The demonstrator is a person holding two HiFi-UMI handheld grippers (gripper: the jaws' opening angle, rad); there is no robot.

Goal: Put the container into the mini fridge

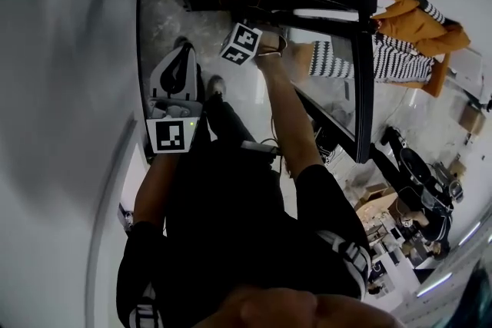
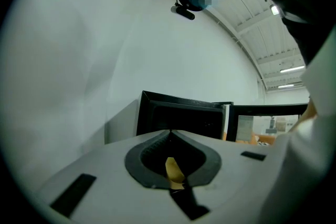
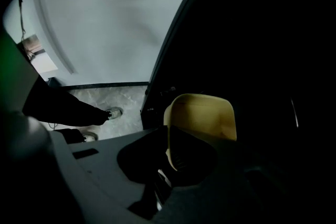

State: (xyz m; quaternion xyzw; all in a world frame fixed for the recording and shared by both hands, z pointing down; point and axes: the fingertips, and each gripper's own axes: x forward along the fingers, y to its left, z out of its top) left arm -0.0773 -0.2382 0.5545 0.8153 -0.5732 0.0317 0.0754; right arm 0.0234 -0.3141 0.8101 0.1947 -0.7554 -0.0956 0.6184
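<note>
Right tongs (image 3: 168, 136) clamped on yellow container (image 3: 202, 115) at mini fridge (image 3: 252, 34), left tongs (image 2: 170, 134) closed

My right gripper (image 3: 167, 157) pinches one wall of a pale yellow container (image 3: 205, 115) — jaws closed on its thin edge, the rest of it standing just past my fingertips. Around it is the black inside of the mini fridge (image 3: 252, 34), too dark to read. Left of the fridge's edge lies marbled grey floor (image 3: 118, 97) — a dark trouser leg (image 3: 63, 107) and a light shoe (image 3: 113, 112) on it.
</note>
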